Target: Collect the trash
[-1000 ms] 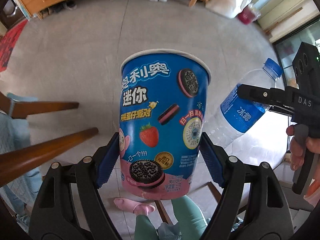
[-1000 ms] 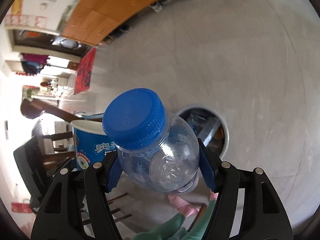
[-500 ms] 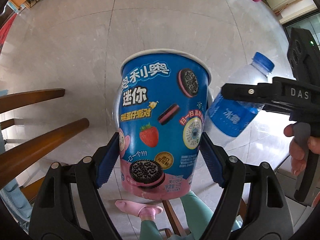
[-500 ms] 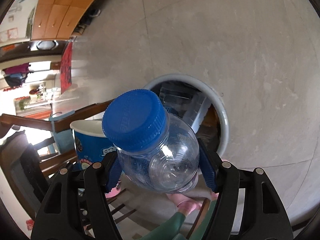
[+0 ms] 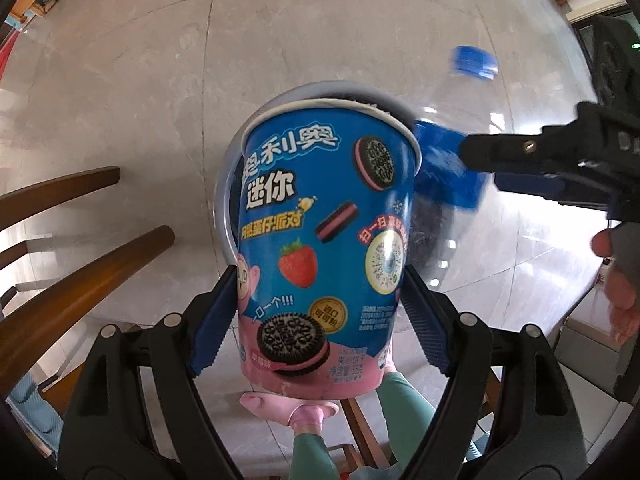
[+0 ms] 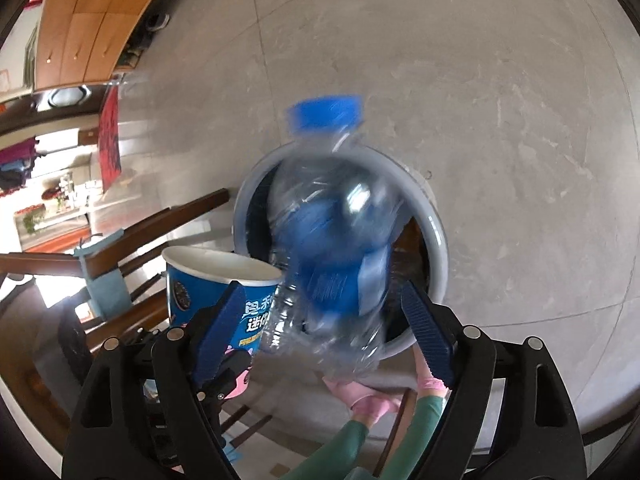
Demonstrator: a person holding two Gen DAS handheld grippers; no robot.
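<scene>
My left gripper [image 5: 316,320] is shut on a blue and pink Oreo cup [image 5: 324,224], held upright above a grey trash bin [image 5: 228,208]. My right gripper [image 6: 324,328] is open; its pads stand apart from a clear plastic bottle [image 6: 332,240] with a blue cap and label. The bottle is blurred, in the air over the bin [image 6: 438,248]. In the left wrist view the bottle [image 5: 460,128] is beside the right gripper's fingers [image 5: 520,148]. The cup also shows in the right wrist view [image 6: 212,292].
Wooden chair rails [image 5: 80,288] lie at the left, close to the bin. A wooden cabinet [image 6: 80,20] stands far off. The person's pink slipper [image 5: 288,404] and green leg are below the grippers. Grey tiled floor [image 6: 500,80] surrounds the bin.
My right gripper has opened and let go of the bottle, which now falls toward the bin. Both grippers have moved over the bin. The left gripper still holds the cup.
</scene>
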